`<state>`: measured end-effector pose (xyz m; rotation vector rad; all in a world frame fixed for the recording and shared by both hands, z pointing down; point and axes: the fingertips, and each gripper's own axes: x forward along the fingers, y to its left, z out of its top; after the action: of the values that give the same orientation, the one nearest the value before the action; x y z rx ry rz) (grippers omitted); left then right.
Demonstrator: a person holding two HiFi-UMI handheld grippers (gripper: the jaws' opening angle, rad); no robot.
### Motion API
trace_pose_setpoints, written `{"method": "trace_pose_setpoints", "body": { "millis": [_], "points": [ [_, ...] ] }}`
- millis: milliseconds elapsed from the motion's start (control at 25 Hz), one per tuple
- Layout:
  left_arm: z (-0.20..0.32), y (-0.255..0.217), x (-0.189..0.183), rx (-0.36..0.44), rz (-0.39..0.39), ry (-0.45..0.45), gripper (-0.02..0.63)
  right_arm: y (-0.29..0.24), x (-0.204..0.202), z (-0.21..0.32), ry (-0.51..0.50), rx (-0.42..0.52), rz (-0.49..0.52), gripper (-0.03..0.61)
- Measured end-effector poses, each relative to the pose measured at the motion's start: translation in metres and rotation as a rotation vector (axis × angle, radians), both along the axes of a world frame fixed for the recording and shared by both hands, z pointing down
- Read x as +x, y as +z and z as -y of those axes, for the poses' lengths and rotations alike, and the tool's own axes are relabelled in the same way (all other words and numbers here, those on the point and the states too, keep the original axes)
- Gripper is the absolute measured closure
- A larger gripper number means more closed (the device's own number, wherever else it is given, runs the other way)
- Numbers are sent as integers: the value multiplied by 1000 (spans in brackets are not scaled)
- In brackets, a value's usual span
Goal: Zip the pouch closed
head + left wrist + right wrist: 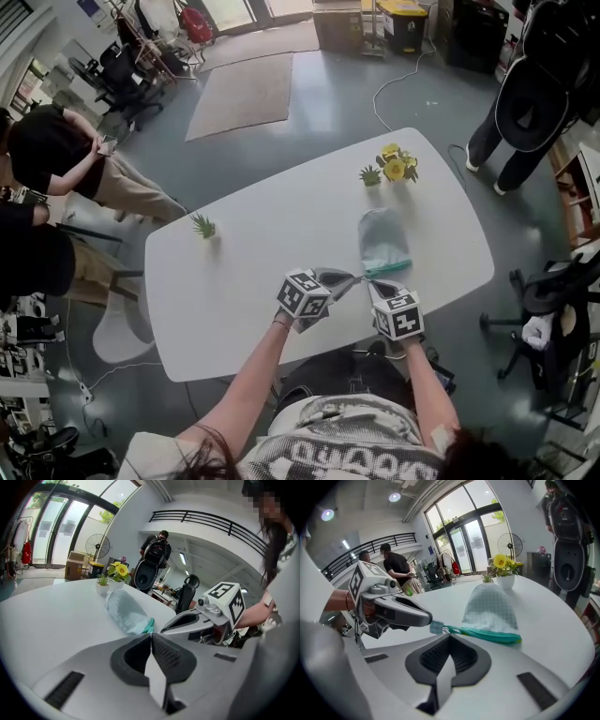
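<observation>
Pouch: we see the pale mesh pouch (382, 239) lying flat on the white counter (281, 234), close to the edge nearest the person and toward its right end. Its body runs away toward the far right corner.
Zipper: the teal zipper (487, 634) runs along the pouch's end nearest the person, roughly in line with that edge.
Zipper pull: the small metal zipper pull (445, 630) sits at the zipper's left end, right beside the end tab (435, 626).
Right tool: the right tool (449, 634) has its jaws together, and we read them as pinched on the zipper pull.
Left tool: the left tool (151, 633) has its jaws closed tight. Its tips clamp the end tab at the teal corner of the pouch, anchoring that end.
Tool spacing: the two tips almost meet at that corner, with the left tool coming in from the left edge's side.
Done so far: we judge that both grips are set, one holding the pouch and one on the pull.
Left to do: the pull has the whole length of the zipper ahead of it, so we judge the closing run not yet begun. We cannot tell for sure whether the teeth are parted.
Surroundings: yellow flowers (394, 167) and a small green plant (370, 175) stand near the far right corner. Another plant (203, 226) stands by the left edge.
</observation>
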<state>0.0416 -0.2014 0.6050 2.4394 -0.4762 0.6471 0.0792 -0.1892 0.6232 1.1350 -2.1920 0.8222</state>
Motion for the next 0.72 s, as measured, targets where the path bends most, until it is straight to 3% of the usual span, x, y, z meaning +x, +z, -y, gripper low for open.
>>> {"method": "trace_pose_setpoints", "body": {
  "millis": [120, 160, 200, 240, 280, 360, 440, 640, 720],
  "points": [
    [-2, 10, 0, -2, 11, 14, 593, 0, -5, -3, -33, -4, 3, 580],
    [-3, 14, 1, -10, 14, 26, 550, 0, -5, -4, -40, -5, 2, 580],
    [-5, 18, 2, -22, 15, 40, 447, 1, -6, -5, -45, -7, 3, 580],
    [-7, 21, 3, -35, 15, 53, 401, 1, -6, -6, -49, -8, 3, 580],
    [-7, 23, 5, -47, 14, 62, 400, 1, -6, -6, -53, -8, 4, 580],
    [-6, 29, 7, -62, 16, 61, 431, 1, -7, -7, -58, -9, 6, 580],
    [-6, 32, 11, -68, 24, 67, 584, 3, -6, -7, -57, -10, 0, 581],
    [-6, 37, 4, -54, 84, 83, 594, 12, 20, -1, -3, -24, -71, 581],
    [-1, 34, -3, -71, 53, 49, 594, 13, 29, 1, 10, -28, -40, 580]
  ]
}}
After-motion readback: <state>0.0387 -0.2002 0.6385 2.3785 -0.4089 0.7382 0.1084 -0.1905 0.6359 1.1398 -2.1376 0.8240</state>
